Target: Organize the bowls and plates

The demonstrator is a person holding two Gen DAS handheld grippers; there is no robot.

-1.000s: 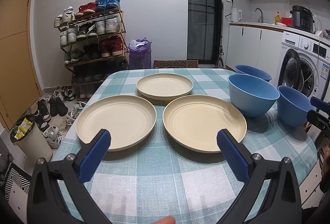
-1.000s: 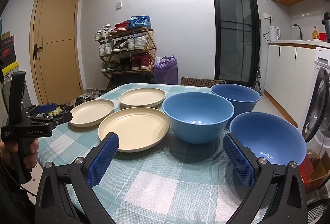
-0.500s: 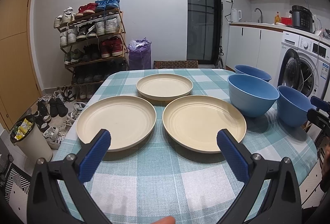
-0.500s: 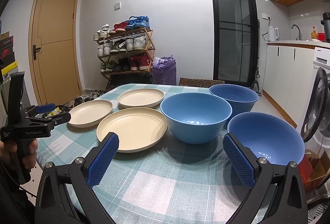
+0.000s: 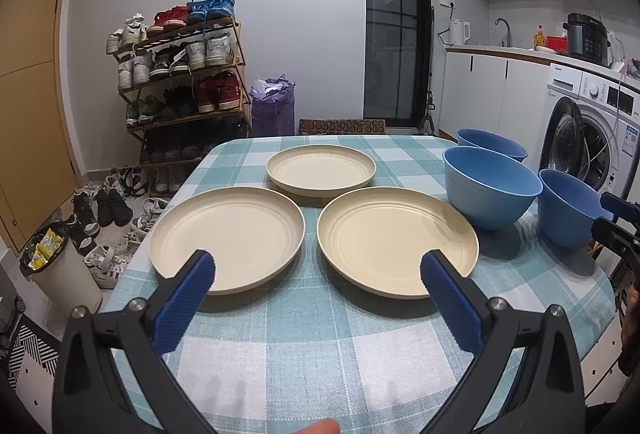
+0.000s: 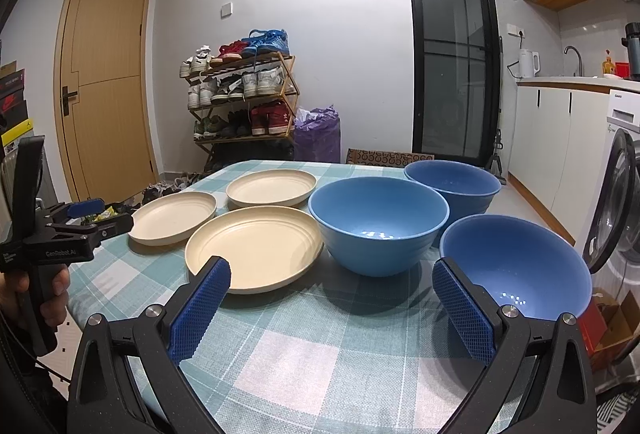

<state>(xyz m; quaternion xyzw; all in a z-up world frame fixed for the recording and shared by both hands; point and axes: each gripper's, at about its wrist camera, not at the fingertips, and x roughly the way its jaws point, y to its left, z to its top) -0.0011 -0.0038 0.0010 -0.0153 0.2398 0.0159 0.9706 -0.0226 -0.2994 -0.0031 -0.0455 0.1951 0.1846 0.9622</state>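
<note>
Three cream plates lie on the checked tablecloth: a near left plate [image 5: 226, 236], a near right plate [image 5: 396, 240] and a smaller far plate [image 5: 321, 168]. Three blue bowls stand to their right: a middle bowl [image 6: 378, 222], a far bowl [image 6: 452, 182] and a near bowl [image 6: 516, 264]. My left gripper [image 5: 318, 284] is open and empty, held above the table's near edge in front of the two near plates. My right gripper [image 6: 332, 296] is open and empty, between the near right plate [image 6: 254, 246] and the near bowl.
The table [image 5: 304, 350] has a rounded edge on the left. A shoe rack [image 5: 180, 86] and a bin [image 5: 60, 270] stand left of it on the floor. A washing machine [image 5: 588, 138] and kitchen counter are on the right. The left gripper also shows in the right wrist view [image 6: 86, 218].
The right wrist view has drifted slightly, so the plates and bowls sit a little further left in it. The left gripper has not visibly moved. Both stay open.
</note>
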